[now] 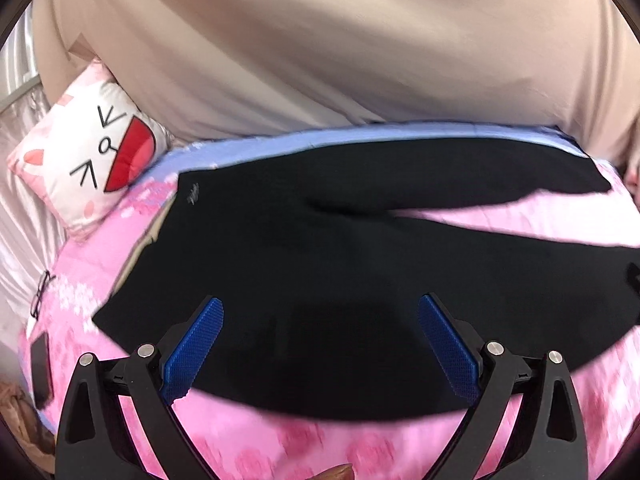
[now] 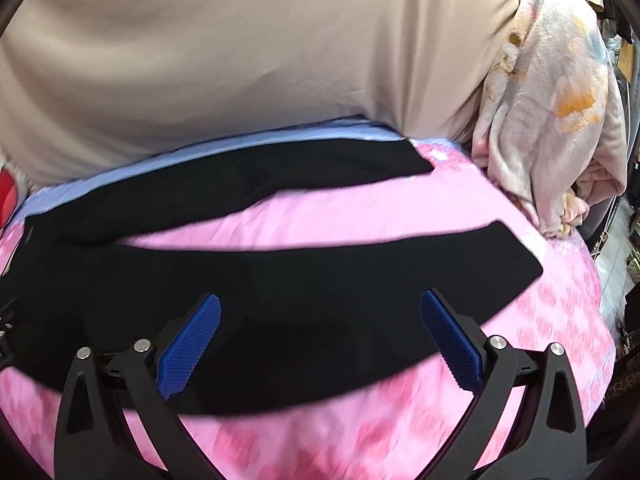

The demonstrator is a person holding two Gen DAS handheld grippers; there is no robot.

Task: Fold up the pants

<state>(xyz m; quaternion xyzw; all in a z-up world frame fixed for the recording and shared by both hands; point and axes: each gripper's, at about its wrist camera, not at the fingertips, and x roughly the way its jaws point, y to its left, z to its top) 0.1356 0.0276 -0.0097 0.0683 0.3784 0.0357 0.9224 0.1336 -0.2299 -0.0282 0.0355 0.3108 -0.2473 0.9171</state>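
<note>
Pants (image 1: 320, 264) lie flat on the pink bedspread (image 1: 248, 440), 2 legs splayed; my left gripper (image 1: 320, 344) and right gripper (image 2: 320, 340) hover wide, empty, so folding looks unstarted: next, pinch near leg's edge.

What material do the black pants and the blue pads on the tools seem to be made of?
The black pants look like a soft, matte knit or woven cloth: they lie limp and flat with no shine, though the weave is too blurred to tell. The blue pads look like moulded plastic or rubber, judging by their fine gridded texture.
</note>
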